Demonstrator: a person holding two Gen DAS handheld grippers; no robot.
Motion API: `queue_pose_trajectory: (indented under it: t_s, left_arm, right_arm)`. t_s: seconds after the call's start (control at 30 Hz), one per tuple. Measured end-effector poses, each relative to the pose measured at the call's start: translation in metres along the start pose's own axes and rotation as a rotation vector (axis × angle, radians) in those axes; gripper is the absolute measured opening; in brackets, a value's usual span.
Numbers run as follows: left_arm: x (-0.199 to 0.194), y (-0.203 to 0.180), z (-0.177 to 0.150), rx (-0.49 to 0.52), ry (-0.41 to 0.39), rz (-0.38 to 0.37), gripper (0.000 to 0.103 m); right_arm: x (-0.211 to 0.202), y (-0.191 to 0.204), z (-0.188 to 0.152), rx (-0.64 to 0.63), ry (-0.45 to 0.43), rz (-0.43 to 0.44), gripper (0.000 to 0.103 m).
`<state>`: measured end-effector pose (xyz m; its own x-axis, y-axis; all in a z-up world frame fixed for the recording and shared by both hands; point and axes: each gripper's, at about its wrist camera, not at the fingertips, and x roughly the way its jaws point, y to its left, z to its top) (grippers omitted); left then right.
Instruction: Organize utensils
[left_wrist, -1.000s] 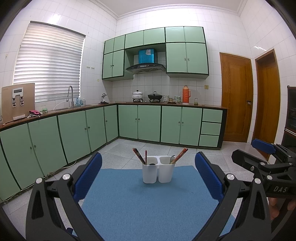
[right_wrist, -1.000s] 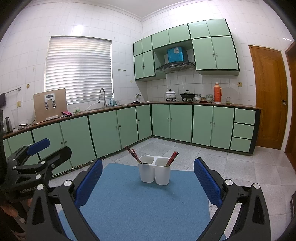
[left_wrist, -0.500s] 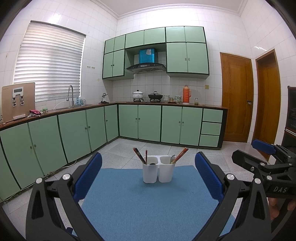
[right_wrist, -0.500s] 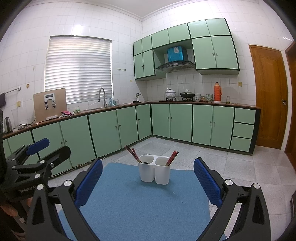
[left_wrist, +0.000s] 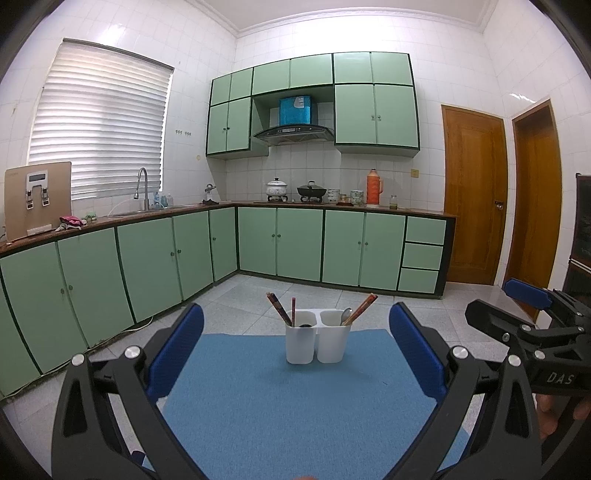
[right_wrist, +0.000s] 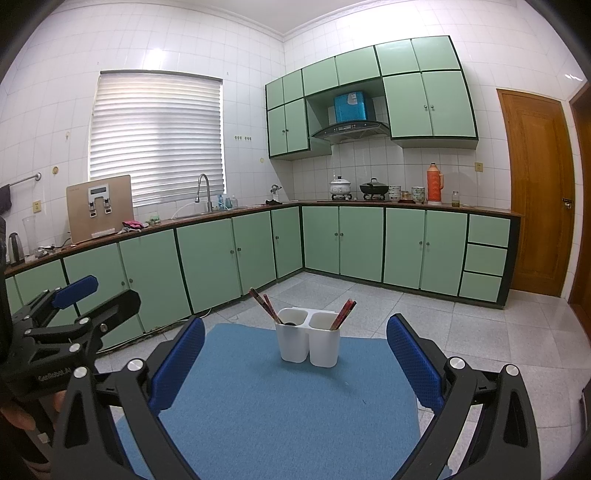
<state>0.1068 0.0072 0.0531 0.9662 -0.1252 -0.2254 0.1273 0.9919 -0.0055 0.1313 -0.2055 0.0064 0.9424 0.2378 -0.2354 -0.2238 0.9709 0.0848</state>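
A white two-compartment utensil holder (left_wrist: 317, 341) (right_wrist: 307, 342) stands at the far middle of a blue mat (left_wrist: 295, 410) (right_wrist: 280, 413). Its left cup holds reddish chopsticks (left_wrist: 277, 307) (right_wrist: 263, 306). Its right cup holds more chopsticks (left_wrist: 364, 307) (right_wrist: 343, 314) and a metal spoon (left_wrist: 345, 316). My left gripper (left_wrist: 295, 350) is open and empty, well short of the holder. My right gripper (right_wrist: 295, 354) is open and empty, also short of it. Each gripper shows at the edge of the other's view: the right one (left_wrist: 524, 317), the left one (right_wrist: 85, 302).
The mat lies on a raised surface with a tiled floor (right_wrist: 480, 332) beyond. Green base cabinets (left_wrist: 332, 243) with a countertop run along the left and far walls. Wooden doors (left_wrist: 476, 195) stand at the right.
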Motion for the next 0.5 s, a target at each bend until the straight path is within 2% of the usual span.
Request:
queue_pose_trajectory:
  t_s: [0.5]
  left_arm:
    - [0.0012,-0.0015,-0.0003,-0.002,0.005,0.008,0.097]
  right_arm:
    - [0.0004,-0.0013,-0.0013,0.000,0.002,0.001,0.097]
